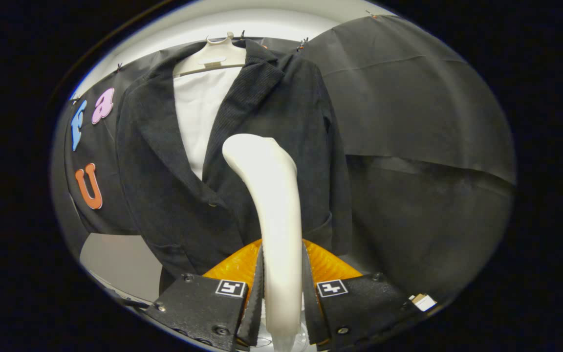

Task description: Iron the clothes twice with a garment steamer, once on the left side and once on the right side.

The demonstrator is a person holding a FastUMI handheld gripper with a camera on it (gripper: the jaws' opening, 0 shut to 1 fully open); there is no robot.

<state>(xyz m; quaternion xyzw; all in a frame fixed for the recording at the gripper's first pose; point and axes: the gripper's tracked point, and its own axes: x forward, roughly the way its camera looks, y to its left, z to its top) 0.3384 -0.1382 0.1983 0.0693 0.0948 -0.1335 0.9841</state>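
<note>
Gripper view: the gripper (281,288) is clamped with both fingers on the cream-white curved plastic garment steamer (270,205), long axis running upright ahead of the fingers. Its head sits against the dark corduroy jacket (281,112) hanging on a cream hanger (211,57), straight ahead, just right of the lapel opening.

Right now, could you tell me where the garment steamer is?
The white garment steamer is clamped between the gripper fingers, its head up against the black jacket just right of the lapel opening.
</note>
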